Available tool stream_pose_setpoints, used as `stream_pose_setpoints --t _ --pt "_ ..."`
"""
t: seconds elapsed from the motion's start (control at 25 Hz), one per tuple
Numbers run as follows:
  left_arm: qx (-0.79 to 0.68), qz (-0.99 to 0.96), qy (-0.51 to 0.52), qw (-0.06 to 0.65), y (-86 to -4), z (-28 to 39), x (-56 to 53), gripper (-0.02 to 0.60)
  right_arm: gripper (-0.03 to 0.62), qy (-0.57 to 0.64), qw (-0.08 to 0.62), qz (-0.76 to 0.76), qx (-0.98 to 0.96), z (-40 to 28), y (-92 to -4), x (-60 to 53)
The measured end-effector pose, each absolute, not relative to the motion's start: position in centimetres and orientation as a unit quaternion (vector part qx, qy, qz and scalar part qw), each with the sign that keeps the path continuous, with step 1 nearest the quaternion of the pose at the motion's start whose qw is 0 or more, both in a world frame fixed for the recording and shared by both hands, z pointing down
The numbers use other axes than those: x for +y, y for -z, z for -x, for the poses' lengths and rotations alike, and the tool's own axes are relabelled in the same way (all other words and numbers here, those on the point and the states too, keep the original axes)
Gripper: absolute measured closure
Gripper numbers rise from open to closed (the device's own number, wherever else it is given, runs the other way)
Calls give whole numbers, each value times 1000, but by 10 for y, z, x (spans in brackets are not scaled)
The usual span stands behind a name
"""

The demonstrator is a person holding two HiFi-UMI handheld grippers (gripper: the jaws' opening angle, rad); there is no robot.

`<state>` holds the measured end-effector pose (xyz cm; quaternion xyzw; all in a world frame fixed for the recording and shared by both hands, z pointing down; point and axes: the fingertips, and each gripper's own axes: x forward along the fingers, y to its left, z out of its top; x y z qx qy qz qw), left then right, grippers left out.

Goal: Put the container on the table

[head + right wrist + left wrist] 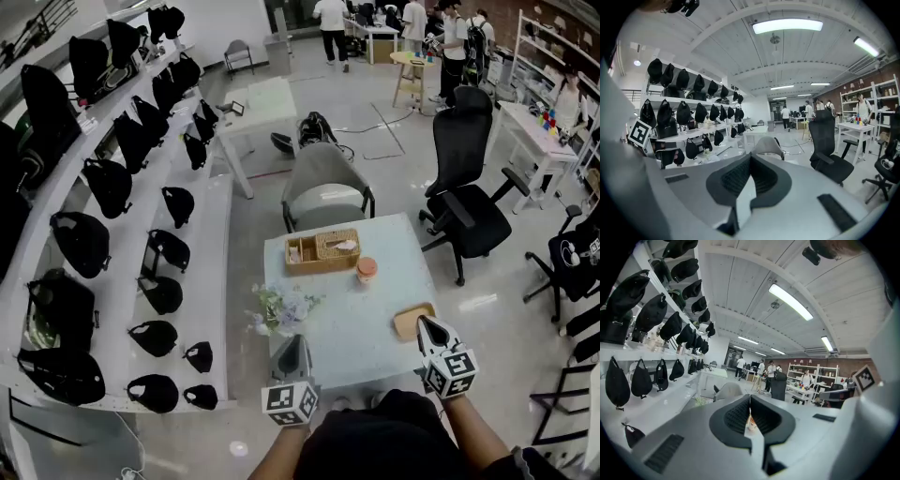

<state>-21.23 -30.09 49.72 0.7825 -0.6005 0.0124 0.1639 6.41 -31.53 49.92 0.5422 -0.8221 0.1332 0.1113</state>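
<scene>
Grey plastic jaws of the left hand-held gripper (750, 397) meet at their tips with nothing pinched between them. Through the hollow behind the tips, its own view shows the container (751, 423), a small cup with an orange lid, standing some way ahead. The right hand-held gripper (750, 155) is likewise fully closed and empty.

In the head view both tools hang over the near edge of the pale bench (328, 347), the left one (294, 339) well apart from the right one (421, 321). The right tip overlaps the edge of a tan tray (409, 323); whether they touch cannot be told. Just ahead and left of the left tip lies a bunch of flowers (279, 311). The container (367, 270) stands upright on the bench, beyond the tray, just beside a wicker basket (319, 269) at the far edge.

Past the bench stand a grey chair (323, 183) and a black office chair (464, 202). White shelves (211, 281) with black bags (80, 242) run along the left, and people (333, 23) stand at the room's far end.
</scene>
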Motion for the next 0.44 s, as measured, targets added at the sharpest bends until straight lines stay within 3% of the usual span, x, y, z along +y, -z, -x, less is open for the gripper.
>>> stream_pose_setpoints --t 0.44 --pt "-594 -785 -17 175 -510 212 -298 574 595 -141 121 -537 -823 -55 -510 -309"
